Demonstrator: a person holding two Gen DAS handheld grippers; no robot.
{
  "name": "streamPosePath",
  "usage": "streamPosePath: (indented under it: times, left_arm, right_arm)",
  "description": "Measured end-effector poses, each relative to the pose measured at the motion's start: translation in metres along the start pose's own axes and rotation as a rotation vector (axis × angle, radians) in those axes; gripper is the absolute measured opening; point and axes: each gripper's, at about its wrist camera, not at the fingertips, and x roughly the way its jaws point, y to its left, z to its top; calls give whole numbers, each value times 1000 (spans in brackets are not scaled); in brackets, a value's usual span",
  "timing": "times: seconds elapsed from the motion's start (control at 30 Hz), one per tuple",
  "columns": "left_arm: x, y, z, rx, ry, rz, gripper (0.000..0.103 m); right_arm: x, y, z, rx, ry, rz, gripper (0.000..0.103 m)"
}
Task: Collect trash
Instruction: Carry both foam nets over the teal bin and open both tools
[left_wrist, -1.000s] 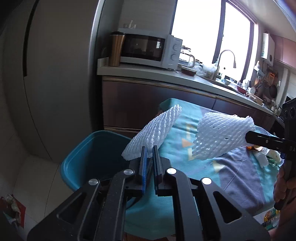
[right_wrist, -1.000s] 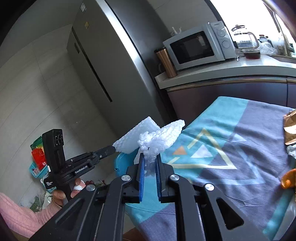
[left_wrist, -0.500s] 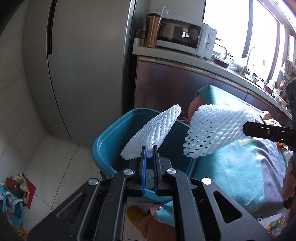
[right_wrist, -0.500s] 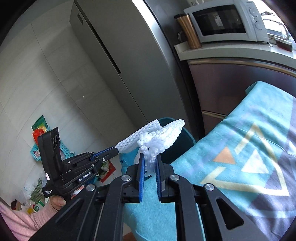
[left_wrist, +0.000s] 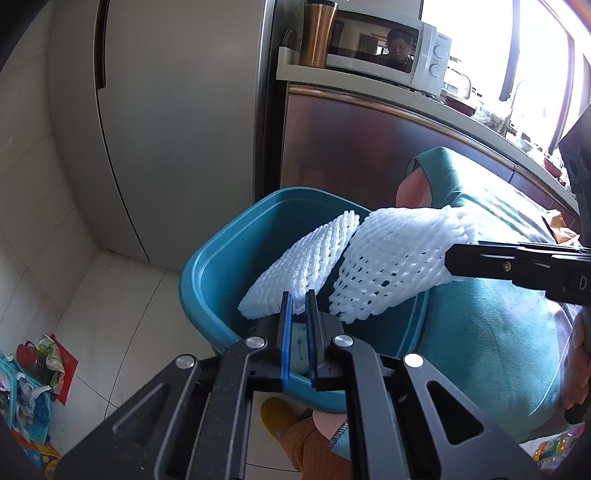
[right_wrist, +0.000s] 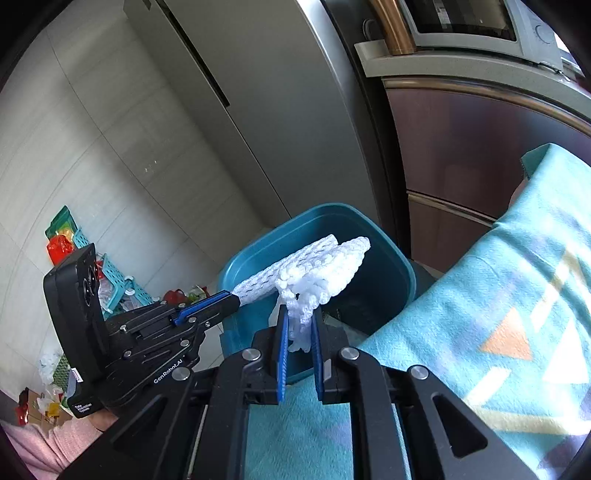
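My left gripper (left_wrist: 297, 302) is shut on a white foam fruit net (left_wrist: 295, 269) and holds it over the open teal bin (left_wrist: 207, 269). My right gripper (right_wrist: 298, 317) is shut on a second white foam net (right_wrist: 325, 269), also above the bin (right_wrist: 388, 251). In the left wrist view the right gripper's net (left_wrist: 395, 258) hangs just right of mine, over the bin's right rim. In the right wrist view the left gripper (right_wrist: 221, 301) comes in from the left with its net (right_wrist: 266, 280) touching the other.
The bin stands on the tiled floor beside a table under a teal patterned cloth (right_wrist: 498, 314). A tall grey fridge (left_wrist: 177, 122) and a brown counter cabinet (left_wrist: 351, 147) with a microwave (left_wrist: 388, 48) stand behind. Clutter lies on the floor at left (left_wrist: 33, 373).
Both grippers have swung left from over the table until both nets hang over the bin. The two nets have come closer together and now overlap.
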Motion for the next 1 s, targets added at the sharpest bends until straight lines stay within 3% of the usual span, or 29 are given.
streamPosePath:
  times: [0.3, 0.37, 0.53, 0.8, 1.0]
  left_arm:
    - [13, -2, -2, -15, 18, 4, 15]
    - [14, -4, -2, -13, 16, 3, 23]
    - [12, -7, 0, -18, 3, -1, 25]
    - [-14, -18, 5, 5, -69, -44, 32]
    - [-49, -46, 11, 65, -158, -137, 44]
  right_arm:
    - [15, 0, 1, 12, 21, -20, 19]
    - [15, 0, 0, 11, 14, -27, 21]
    - [7, -3, -5, 21, -2, -36, 25]
    - [-23, -6, -14, 20, -61, -15, 26]
    - [-71, -1, -31, -17, -156, -15, 31]
